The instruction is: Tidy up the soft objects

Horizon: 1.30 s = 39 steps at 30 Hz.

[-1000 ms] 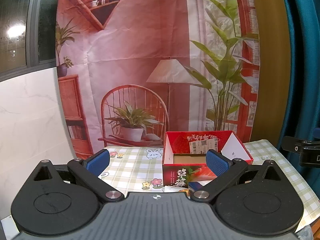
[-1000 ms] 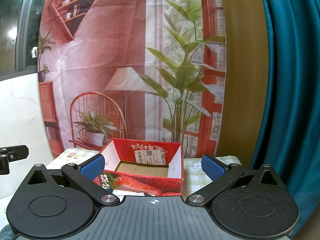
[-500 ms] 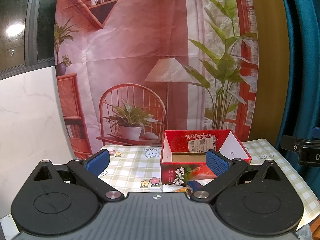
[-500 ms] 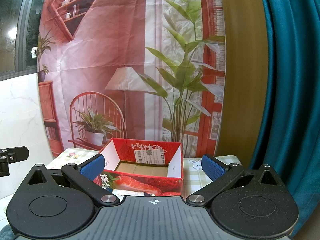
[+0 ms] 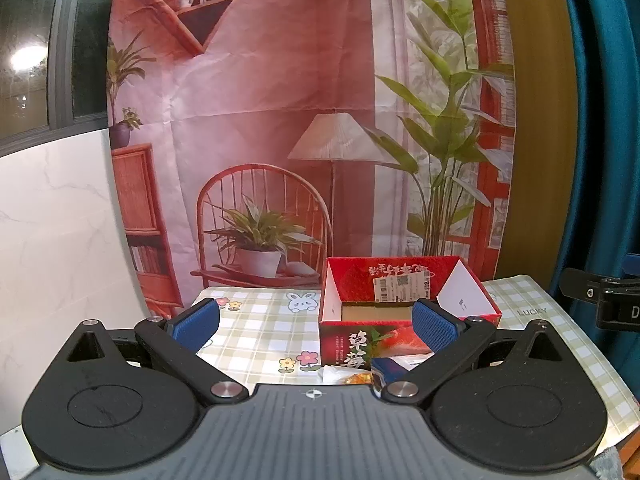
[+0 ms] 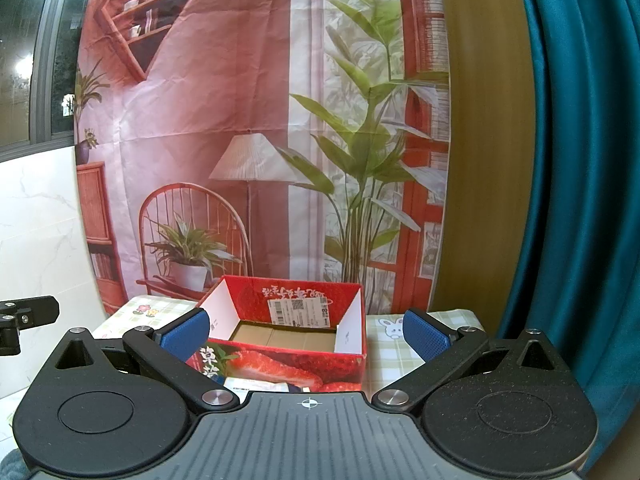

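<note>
Two black grippers, left (image 5: 314, 320) and right (image 6: 306, 330), are being held wide apart and empty over one open red strawberry-print cardboard box (image 5: 404, 312) on the checked tablecloth (image 5: 260, 332), small packets (image 5: 354, 376) being glimpsed in front.

1 red box (image 5: 408, 320) — 2 grippers (image 5: 314, 322)

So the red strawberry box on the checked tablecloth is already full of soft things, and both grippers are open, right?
Not quite: the red strawberry box is empty, as the right wrist view shows its bare cardboard floor. It does stand on the checked tablecloth, and both grippers are open.
</note>
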### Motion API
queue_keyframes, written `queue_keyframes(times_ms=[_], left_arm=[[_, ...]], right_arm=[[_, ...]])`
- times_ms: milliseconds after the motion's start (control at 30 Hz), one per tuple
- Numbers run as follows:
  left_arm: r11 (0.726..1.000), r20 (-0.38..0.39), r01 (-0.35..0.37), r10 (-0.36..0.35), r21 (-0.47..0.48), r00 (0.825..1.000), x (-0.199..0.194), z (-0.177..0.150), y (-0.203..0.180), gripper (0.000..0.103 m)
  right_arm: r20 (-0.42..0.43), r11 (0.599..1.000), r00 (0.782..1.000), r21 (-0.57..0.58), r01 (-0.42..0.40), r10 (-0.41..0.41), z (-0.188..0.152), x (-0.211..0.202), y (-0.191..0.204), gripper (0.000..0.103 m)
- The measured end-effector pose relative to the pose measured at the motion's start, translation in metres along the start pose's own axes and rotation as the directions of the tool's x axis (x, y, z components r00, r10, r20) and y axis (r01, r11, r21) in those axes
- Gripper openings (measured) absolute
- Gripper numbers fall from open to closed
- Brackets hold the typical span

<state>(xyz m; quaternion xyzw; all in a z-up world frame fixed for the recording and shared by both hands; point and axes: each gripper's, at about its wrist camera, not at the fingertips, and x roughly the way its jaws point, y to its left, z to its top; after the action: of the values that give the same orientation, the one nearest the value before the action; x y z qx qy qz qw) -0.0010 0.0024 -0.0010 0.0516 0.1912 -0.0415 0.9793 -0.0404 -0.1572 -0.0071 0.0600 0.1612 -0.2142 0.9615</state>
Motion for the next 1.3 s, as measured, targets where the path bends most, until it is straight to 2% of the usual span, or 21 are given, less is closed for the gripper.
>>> queue_keyframes(times_ms=[967, 1167, 1300], left_arm=[[1.0, -0.024, 0.011, -0.011, -0.003, 1.0, 0.003, -0.003, -0.001, 0.103], [1.0, -0.055, 0.009, -0.01, -0.021, 0.998, 0.01, -0.005, -0.001, 0.103], [0.999, -0.108, 0.026, -0.029, -0.033, 0.994, 0.023, -0.012, -0.004, 0.103]], right_arm=[[-0.003, 1.0, 1.0, -0.002, 0.001, -0.001, -0.005, 0.001, -0.002, 0.103], [-0.005, 1.0, 1.0, 0.001, -0.005, 0.005, -0.005, 0.002, -0.002, 0.103], [0.008, 0.999, 0.999, 0.008, -0.054, 0.054, -0.013, 0.003, -0.01, 0.103]])
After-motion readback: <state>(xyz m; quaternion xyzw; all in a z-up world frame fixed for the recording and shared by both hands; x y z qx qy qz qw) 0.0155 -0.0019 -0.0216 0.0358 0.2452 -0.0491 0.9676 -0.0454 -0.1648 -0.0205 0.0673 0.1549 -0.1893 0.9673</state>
